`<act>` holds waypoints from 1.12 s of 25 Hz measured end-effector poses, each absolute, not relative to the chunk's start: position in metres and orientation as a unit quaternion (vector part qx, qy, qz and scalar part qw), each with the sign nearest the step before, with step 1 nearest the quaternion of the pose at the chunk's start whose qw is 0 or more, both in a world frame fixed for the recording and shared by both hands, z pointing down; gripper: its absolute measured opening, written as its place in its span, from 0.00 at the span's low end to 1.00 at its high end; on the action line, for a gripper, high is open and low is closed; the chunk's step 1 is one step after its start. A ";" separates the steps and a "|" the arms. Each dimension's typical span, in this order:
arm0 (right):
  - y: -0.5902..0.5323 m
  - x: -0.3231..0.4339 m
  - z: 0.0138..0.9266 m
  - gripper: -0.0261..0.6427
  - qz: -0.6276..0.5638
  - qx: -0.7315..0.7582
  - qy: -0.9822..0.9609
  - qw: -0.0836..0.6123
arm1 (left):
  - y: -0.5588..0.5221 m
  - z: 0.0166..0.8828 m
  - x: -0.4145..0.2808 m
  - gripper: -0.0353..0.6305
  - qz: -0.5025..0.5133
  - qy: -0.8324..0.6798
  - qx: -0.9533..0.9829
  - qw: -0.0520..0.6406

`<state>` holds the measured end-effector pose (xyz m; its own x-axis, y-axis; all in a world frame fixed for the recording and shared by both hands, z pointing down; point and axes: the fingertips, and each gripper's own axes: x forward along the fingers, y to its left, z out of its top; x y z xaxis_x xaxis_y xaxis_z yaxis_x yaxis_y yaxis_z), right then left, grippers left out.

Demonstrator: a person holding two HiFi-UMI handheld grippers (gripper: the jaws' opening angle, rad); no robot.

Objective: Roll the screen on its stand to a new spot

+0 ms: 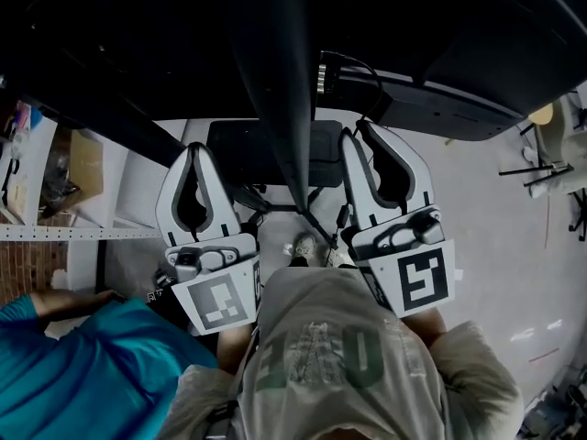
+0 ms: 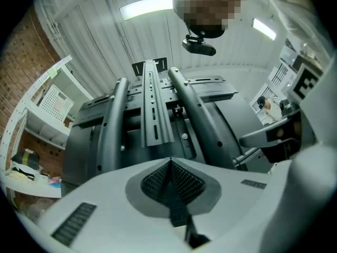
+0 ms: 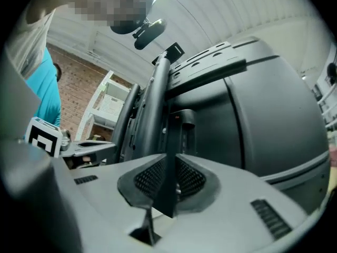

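Note:
The screen (image 1: pixel 431 44) is a large dark slab seen from behind, filling the top of the head view. Its stand's column (image 1: pixel 284 90) runs down to a black base (image 1: pixel 248 149) on the floor. My left gripper (image 1: pixel 196 151) is left of the column, shut, with nothing visible between its pads (image 2: pixel 158 181); the mount rails (image 2: pixel 152 115) lie just beyond it. My right gripper (image 1: pixel 354 136) is right of the column. In the right gripper view it (image 3: pixel 167 162) is shut on a thin black bar (image 3: pixel 168 136) of the stand, beside the screen's back (image 3: pixel 263 115).
A person in a teal top (image 1: pixel 73 356) stands close at my left. White shelving (image 1: pixel 55 186) lines a brick wall on the left. A white chair (image 1: pixel 561 145) and black frames are at the far right. My shoes (image 1: pixel 307 246) are near the base.

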<state>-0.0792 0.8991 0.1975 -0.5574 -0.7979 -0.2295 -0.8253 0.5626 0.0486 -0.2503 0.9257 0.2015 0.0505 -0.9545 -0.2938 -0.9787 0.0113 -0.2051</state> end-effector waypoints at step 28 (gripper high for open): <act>0.899 0.025 0.288 0.07 0.019 -0.624 0.781 -0.021 | 0.906 0.278 -0.066 0.07 0.015 0.482 -0.874 0.060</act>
